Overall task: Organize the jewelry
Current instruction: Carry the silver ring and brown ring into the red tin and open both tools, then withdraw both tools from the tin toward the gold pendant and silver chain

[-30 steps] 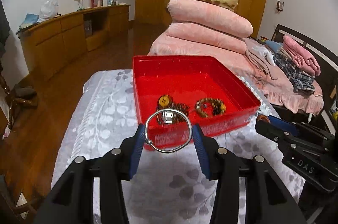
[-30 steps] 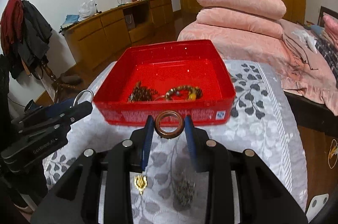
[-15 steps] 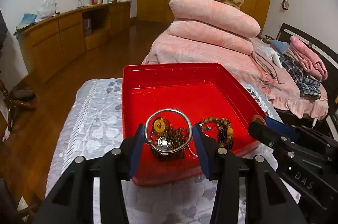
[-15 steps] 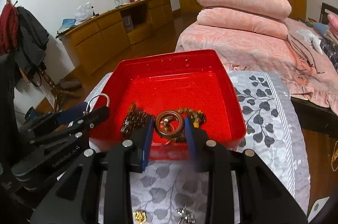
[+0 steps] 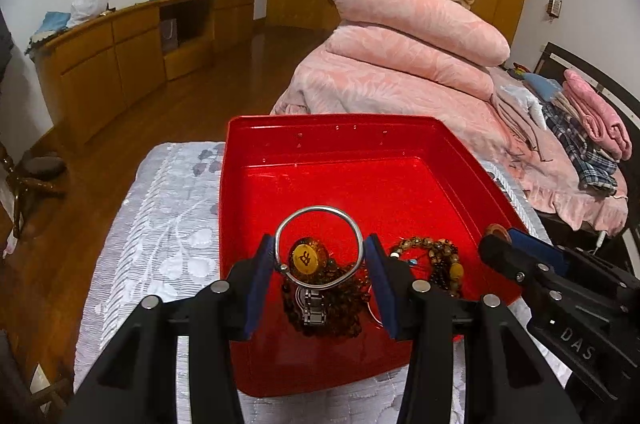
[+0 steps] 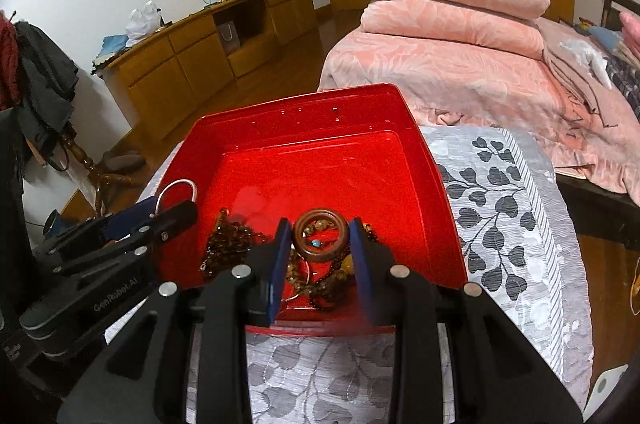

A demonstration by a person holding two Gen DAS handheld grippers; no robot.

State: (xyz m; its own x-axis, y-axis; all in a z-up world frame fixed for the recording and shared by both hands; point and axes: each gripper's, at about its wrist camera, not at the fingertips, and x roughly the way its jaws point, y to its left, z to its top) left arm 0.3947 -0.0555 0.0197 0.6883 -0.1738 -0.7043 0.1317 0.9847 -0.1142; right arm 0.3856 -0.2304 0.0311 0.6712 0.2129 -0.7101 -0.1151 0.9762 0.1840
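A red plastic tray (image 5: 400,139) stands on a grey patterned cloth; it also shows in the right wrist view (image 6: 304,111). Inside lie a dark bead string with a yellow pendant (image 5: 306,260), a metal watch band (image 5: 312,308) and a brown bead bracelet (image 5: 436,256). My left gripper (image 5: 320,264) is shut on a silver bangle (image 5: 320,209), held over the tray's near part. My right gripper (image 6: 320,236) is shut on a brown wooden ring (image 6: 322,220), held over the tray beside the left gripper (image 6: 168,207).
The cloth (image 6: 500,207) covers a small table with leaf print on the right. A bed with pink quilts (image 5: 416,35) is behind the tray. A wooden sideboard (image 5: 120,51) runs along the left wall. A coat stand (image 6: 36,71) stands at far left.
Both grippers moved forward from in front of the tray to over it, each still holding its ring. The loose pieces on the cloth near the right gripper have dropped out of view.
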